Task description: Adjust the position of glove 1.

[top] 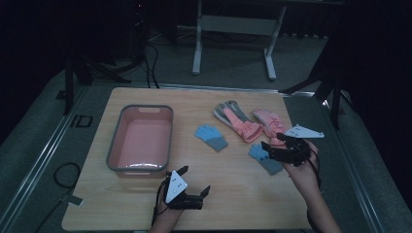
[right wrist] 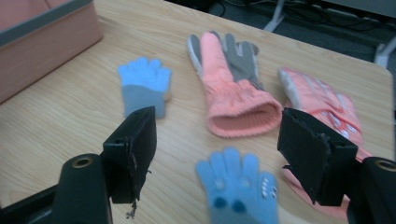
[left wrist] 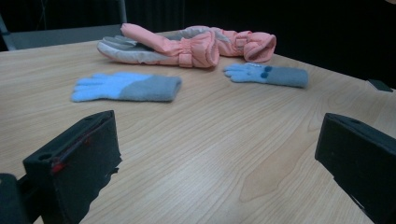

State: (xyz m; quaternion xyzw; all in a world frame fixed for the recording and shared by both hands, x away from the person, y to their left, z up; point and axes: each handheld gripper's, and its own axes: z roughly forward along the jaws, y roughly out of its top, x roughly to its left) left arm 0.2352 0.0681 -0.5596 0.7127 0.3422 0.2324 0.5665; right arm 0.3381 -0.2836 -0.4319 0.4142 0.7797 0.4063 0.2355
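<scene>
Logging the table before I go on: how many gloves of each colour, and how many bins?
Blue gloves: 2, one mid-table, one by the right gripper
Pink gloves: 2
Pink bin: 1
Total: 5

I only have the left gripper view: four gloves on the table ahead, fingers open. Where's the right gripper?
Observer: The right gripper is at the nearer blue glove, the one on the right in your view.
Operator: Has it grabbed it?
Observer: No. Its fingers are open, and the glove's tips lie between them in the right gripper view.
Operator: Anywhere to put gloves?
Observer: A pink bin with a grey rim sits left of the gloves, just ahead of your left gripper. Nothing shows inside it.
</scene>
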